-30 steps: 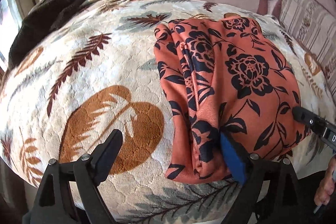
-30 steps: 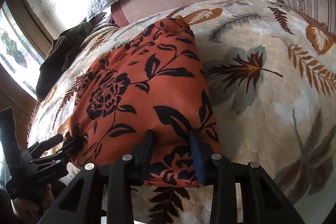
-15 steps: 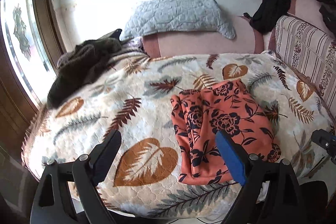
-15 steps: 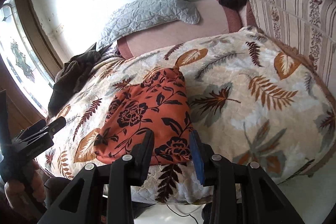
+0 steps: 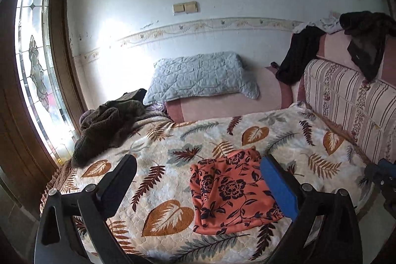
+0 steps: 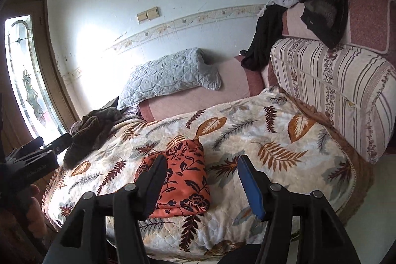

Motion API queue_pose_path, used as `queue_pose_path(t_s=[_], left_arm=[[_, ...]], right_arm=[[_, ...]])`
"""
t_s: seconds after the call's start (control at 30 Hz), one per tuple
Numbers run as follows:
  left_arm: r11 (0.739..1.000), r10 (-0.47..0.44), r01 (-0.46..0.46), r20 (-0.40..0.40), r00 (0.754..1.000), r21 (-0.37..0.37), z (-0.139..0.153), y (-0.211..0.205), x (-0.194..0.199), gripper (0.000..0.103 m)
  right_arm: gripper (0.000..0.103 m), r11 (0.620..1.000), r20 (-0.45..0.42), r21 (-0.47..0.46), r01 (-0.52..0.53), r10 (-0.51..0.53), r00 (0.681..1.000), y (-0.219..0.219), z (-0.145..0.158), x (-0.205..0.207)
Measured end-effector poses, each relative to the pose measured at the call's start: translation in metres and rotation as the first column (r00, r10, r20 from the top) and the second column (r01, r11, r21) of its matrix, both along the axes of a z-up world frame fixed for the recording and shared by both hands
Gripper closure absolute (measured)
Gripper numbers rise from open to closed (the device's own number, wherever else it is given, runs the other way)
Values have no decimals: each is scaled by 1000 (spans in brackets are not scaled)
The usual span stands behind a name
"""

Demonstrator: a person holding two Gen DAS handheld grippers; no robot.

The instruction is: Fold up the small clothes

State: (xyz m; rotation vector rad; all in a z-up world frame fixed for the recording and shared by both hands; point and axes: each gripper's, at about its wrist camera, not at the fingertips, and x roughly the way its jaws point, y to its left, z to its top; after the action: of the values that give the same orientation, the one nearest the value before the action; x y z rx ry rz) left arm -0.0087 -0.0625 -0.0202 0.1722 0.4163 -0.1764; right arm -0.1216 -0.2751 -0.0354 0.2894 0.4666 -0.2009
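Observation:
An orange garment with dark floral print lies folded into a compact rectangle near the front edge of the leaf-patterned blanket; it also shows in the right wrist view. My left gripper is open and empty, held back from the bed, well short of the garment. My right gripper is open and empty, also held back from the bed. The left gripper shows at the left edge of the right wrist view.
A dark brown garment is heaped at the blanket's far left. A grey quilted pillow leans on the pink sofa arm at the back. Dark clothes hang over the striped backrest on the right. A glass door stands left.
Both grippers have pulled back and up from the folded garment, so the whole bed shows. The right gripper's jaws have opened wider. The garment stays where it lay.

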Motion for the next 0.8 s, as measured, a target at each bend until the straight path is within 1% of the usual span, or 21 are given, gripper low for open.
queue_pose_path(t_s=[0.13,0.2,0.27,0.4,0.5,0.8], left_arm=[[1000,0,1,64,998,-8,19,1,-18,3],[1000,-12,12,94,996,2,24,0,-25,3],[1000,-15,13,110,994,15,25,-3,-30,3],[999,-30,27,85,996,36,19,-4,-29,3],[999,-23,19,81,996,42,15,0,-27,3],[998,56,-57,67,996,18,9,32,-11,3]], right_arm=[[40,1000,43,-12,17,-17,999,2,16,-14],[40,1000,67,-7,20,-20,998,2,22,-21],[39,1000,72,-15,24,-22,997,4,26,-24],[39,999,64,-34,13,-10,998,10,27,-22],[39,999,58,-38,-2,5,998,17,26,-17],[39,995,12,-73,-73,74,997,51,21,14]])
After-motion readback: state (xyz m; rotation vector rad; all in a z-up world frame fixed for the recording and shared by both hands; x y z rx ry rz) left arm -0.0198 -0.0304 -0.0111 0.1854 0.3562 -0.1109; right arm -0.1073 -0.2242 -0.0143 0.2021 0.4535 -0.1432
